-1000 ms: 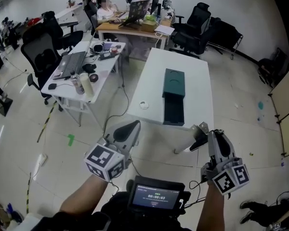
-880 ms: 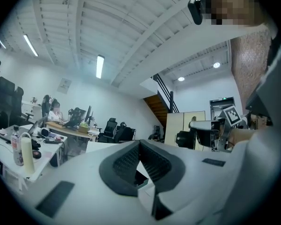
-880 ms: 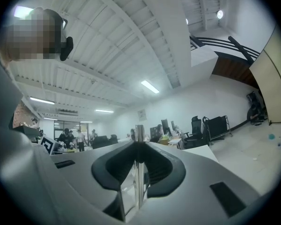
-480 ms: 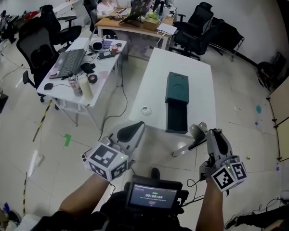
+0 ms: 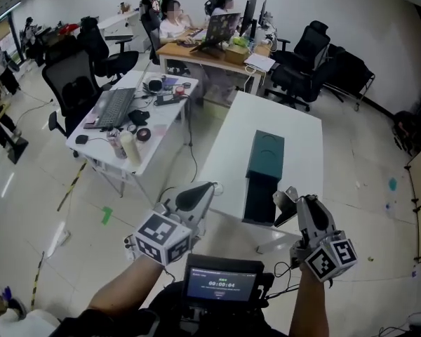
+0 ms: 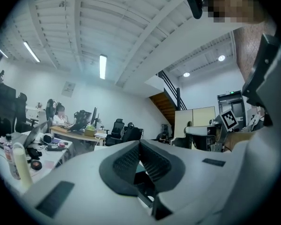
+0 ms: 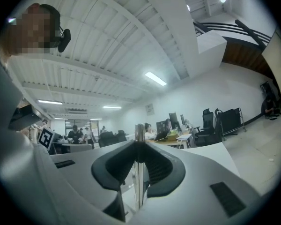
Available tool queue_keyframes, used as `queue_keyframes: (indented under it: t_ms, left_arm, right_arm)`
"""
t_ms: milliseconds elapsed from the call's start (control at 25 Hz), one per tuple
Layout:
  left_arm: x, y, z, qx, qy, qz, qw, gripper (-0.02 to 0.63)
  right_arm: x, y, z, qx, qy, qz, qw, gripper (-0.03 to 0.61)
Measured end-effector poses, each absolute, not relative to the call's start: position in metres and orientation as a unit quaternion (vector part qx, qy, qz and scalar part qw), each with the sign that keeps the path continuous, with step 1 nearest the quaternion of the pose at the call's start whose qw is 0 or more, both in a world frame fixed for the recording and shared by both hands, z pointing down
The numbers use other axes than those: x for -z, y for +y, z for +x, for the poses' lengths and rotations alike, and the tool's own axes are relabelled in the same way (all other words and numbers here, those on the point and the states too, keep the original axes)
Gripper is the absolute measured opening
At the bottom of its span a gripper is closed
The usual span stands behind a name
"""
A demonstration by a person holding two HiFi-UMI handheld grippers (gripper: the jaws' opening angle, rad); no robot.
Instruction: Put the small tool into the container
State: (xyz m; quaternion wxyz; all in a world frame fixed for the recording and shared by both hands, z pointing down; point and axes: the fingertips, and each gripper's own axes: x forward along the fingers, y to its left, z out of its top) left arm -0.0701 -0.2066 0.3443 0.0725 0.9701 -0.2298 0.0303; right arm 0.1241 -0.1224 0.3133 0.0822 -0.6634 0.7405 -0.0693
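The container (image 5: 266, 153) is a dark green box on the white table (image 5: 231, 139), with a dark open tray (image 5: 261, 196) reaching to the table's near end. My right gripper (image 5: 286, 203) hovers just before that near end, shut on the small tool (image 7: 139, 168), a thin metal rod upright between its pads. The rod's tip pokes out above the jaws in the right gripper view. My left gripper (image 5: 200, 195) hangs to the left of the tray at the table's near left corner. Its jaws meet at the tips with nothing between them (image 6: 140, 146).
A grey desk (image 5: 130, 118) with a laptop, bottles and small items stands to the left of the table. Black office chairs (image 5: 74, 83) sit around it and at the back right. People are seated at a wooden desk (image 5: 210, 48) behind. A screen device (image 5: 221, 283) hangs at my chest.
The table and container have come closer to both grippers as I stepped forward. Both grippers hold the same pose, the right one still gripping the rod.
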Motion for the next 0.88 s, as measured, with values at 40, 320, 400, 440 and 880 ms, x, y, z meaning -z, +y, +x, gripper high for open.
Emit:
queue_keyframes:
  t_ms: [40, 320, 400, 440, 880]
  left_arm:
    - [-0.343, -0.212, -0.061, -0.030, -0.234, 0.969, 0.074, 0.012]
    - [-0.339, -0.249, -0.011, -0.025, -0.263, 0.963, 0.046, 0.012]
    - [-0.344, -0.260, 0.000, -0.023, -0.270, 0.961, 0.054, 0.012]
    - [-0.347, -0.266, 0.005, -0.022, -0.274, 0.960, 0.058, 0.012]
    - [-0.399, -0.312, 0.050, -0.051, -0.296, 0.949, 0.094, 0.012]
  right_arm:
    - [-0.314, -0.129, 0.133, 0.070, 0.745, -0.659, 0.082, 0.077]
    - [-0.328, -0.172, 0.181, 0.083, 0.766, -0.632, 0.088, 0.077]
    - [-0.332, -0.184, 0.189, 0.085, 0.772, -0.624, 0.087, 0.077]
    - [-0.334, -0.190, 0.192, 0.085, 0.775, -0.620, 0.086, 0.077]
    - [-0.436, -0.250, 0.234, 0.183, 0.777, -0.599, 0.056, 0.077]
